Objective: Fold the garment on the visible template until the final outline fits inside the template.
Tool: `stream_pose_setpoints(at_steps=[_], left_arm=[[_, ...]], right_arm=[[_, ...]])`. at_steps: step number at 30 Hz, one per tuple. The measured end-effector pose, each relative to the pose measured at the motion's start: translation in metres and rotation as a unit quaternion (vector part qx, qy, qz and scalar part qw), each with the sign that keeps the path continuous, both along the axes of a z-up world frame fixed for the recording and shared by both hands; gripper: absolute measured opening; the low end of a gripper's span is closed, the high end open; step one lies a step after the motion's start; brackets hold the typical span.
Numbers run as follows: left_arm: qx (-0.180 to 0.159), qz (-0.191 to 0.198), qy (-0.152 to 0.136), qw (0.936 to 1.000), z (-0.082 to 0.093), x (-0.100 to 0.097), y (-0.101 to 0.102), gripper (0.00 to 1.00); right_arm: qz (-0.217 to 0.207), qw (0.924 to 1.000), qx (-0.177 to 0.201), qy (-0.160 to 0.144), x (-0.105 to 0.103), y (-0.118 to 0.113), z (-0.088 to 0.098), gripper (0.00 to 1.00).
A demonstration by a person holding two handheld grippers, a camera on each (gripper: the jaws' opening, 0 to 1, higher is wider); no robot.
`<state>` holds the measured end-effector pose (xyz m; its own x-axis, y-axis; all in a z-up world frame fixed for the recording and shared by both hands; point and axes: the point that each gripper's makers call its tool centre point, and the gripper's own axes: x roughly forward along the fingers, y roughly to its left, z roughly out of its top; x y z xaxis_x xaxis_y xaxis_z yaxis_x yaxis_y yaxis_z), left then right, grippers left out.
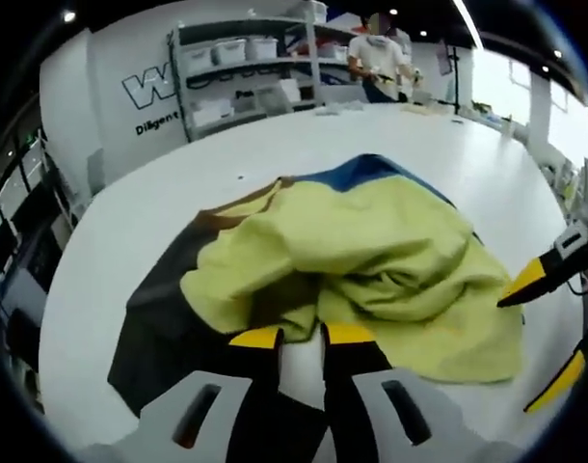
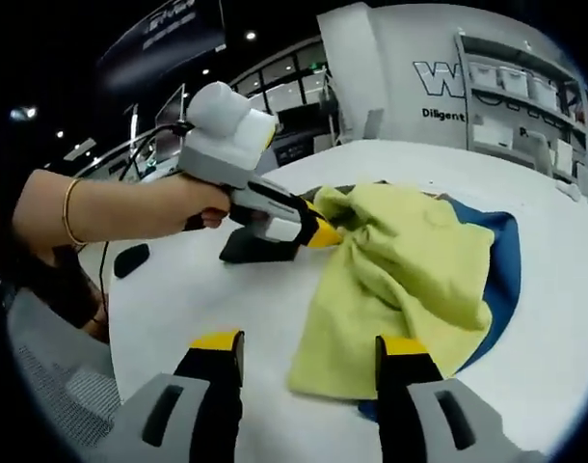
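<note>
A yellow-green garment (image 1: 371,270) lies crumpled on a white table, over a blue template (image 1: 371,169) whose edge shows past its far side. A dark cloth (image 1: 169,318) spreads out from under the garment's left side. My left gripper (image 1: 302,338) has its jaws nearly together at the garment's near edge, pinching the fabric. In the right gripper view the garment (image 2: 410,270) covers most of the blue template (image 2: 501,275), and the left gripper (image 2: 321,233) meets the garment's bunched corner. My right gripper (image 2: 308,352) is open above the garment's near hem, and it enters the left gripper view as the right gripper (image 1: 543,333).
The white table (image 1: 448,135) runs far back, where shelves with bins (image 1: 246,68) stand and a person (image 1: 376,58) works. A person's hand (image 2: 178,207) holds the left gripper. A small black object (image 2: 130,258) lies on the table, with a mesh chair (image 2: 53,386) beside it.
</note>
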<state>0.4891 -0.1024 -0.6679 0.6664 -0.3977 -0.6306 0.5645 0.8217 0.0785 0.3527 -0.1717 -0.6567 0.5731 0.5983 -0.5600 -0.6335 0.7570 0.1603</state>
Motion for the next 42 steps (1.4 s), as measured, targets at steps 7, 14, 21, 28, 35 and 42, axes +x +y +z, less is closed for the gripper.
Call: stream_pose_setpoints(at_steps=[7,14,21,28,35,42], left_arm=[[0.014,-0.006,-0.002,0.9999,-0.002,0.0,-0.001,0.1],[0.069,-0.021,-0.022,0.9972,-0.003,0.001,0.002,0.03],[0.055,0.005,-0.018,0.9983,-0.002,0.003,0.006,0.0],[0.049,0.026,-0.009,0.9984,-0.001,0.002,0.012,0.0],[0.019,0.031,-0.001,0.9993,0.015,-0.006,0.017,0.0],[0.006,0.035,0.009,0.9993,0.03,-0.012,0.028,0.0]], right_arm=[[0.0,0.9996,-0.03,0.002,-0.004,-0.003,-0.013,0.42],[0.007,0.998,-0.063,-0.007,-0.008,-0.003,-0.015,0.35],[0.021,0.9929,-0.115,-0.023,-0.009,-0.007,-0.021,0.19],[0.016,0.9927,-0.115,-0.032,-0.006,-0.014,-0.017,0.0],[0.002,0.9938,-0.107,-0.031,-0.003,-0.026,-0.003,0.0],[-0.029,0.9936,-0.094,-0.055,0.009,-0.048,0.025,0.0]])
